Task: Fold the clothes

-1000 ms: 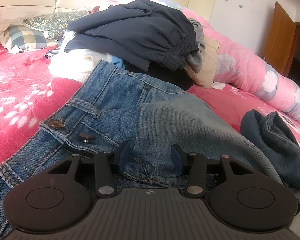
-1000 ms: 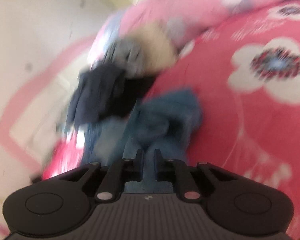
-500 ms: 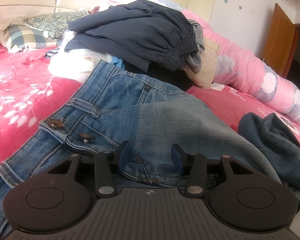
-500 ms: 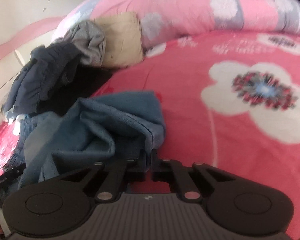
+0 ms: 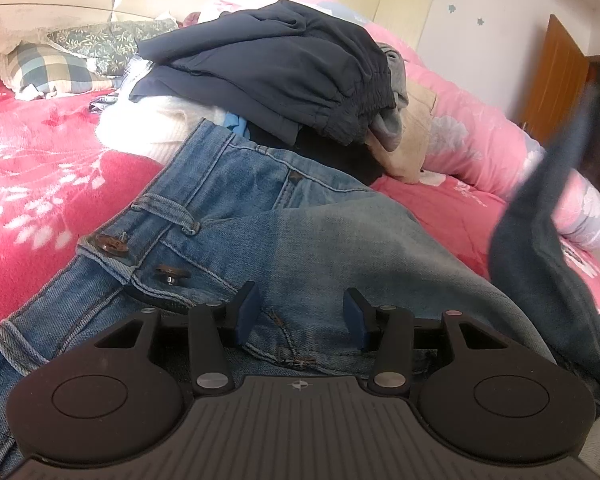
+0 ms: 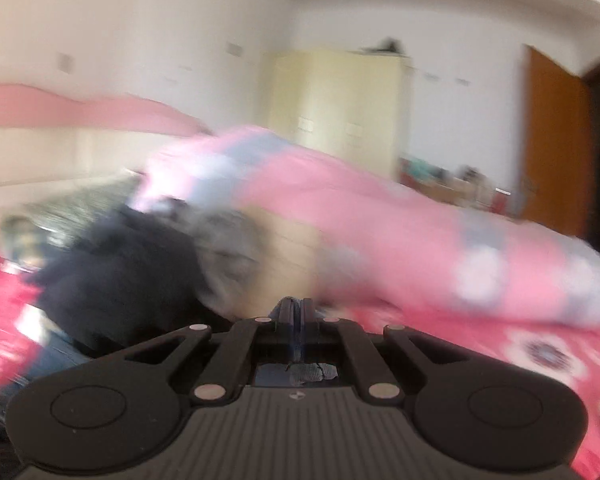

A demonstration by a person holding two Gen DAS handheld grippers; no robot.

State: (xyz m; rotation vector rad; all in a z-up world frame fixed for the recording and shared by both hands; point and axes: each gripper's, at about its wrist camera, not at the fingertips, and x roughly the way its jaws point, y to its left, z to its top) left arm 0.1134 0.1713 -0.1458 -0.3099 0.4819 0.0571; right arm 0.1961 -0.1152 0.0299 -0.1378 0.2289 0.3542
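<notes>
Blue jeans [image 5: 320, 240] lie waist-up on the red flowered bedspread [image 5: 32, 184], fly buttons undone. My left gripper [image 5: 300, 316] hovers low over the crotch seam, its blue pads apart and pressing on nothing. One jeans leg [image 5: 540, 220] is pulled up off the bed at the right, blurred. The right wrist view is smeared by motion. There my right gripper [image 6: 297, 312] is shut, with a thin edge of denim pinched between the pads and a scrap of the fabric [image 6: 308, 372] showing behind them.
A pile of clothes [image 5: 284, 68] topped by a dark navy garment sits behind the jeans, also in the right view as the pile [image 6: 120, 272]. A rolled pink duvet [image 5: 480, 140] lies along the far right. Pillows [image 5: 48, 68], a wardrobe [image 6: 340, 108] and a wooden door [image 5: 556, 80] stand beyond.
My right gripper closed on the jeans leg, then rose and rolled level, lifting the leg off the bed. The left gripper and the jeans' waist have not moved.
</notes>
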